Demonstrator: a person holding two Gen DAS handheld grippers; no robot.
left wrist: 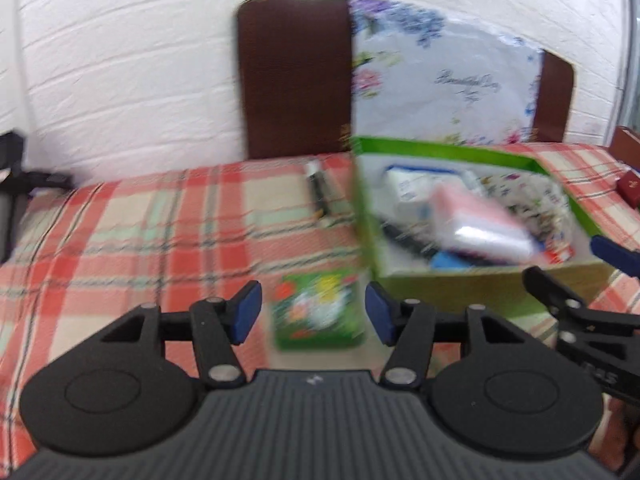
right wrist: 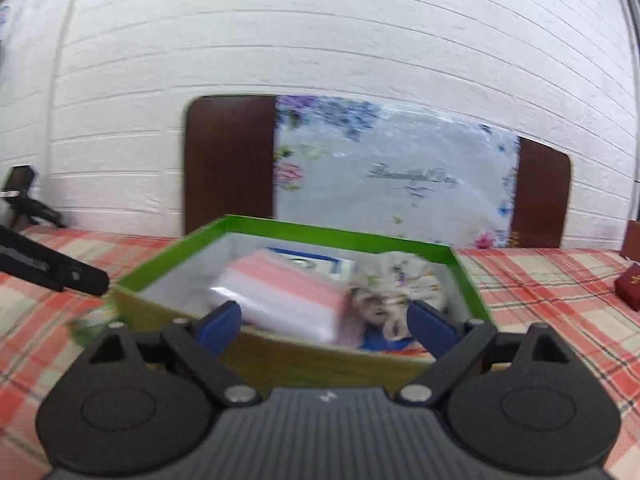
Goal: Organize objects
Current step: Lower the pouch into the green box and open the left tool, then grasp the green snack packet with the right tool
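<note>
One green box [left wrist: 460,152] sits open on the plaid cloth [left wrist: 120,220], holding a pink-and-white packet [right wrist: 280,292], a floral pouch [right wrist: 404,280], a blue-edged white carton [left wrist: 416,188] and some blurred small items. At its 12 o'clock a floral lid [right wrist: 392,176] leans on the wall. At its 9 o'clock lies one dark pen-like stick [left wrist: 318,192]; at 7 o'clock, one green card pack [left wrist: 318,312]. The left gripper [left wrist: 312,312] gapes around the pack, not touching. The right gripper [right wrist: 324,328] is spread wide, empty, before the box's near wall.
</note>
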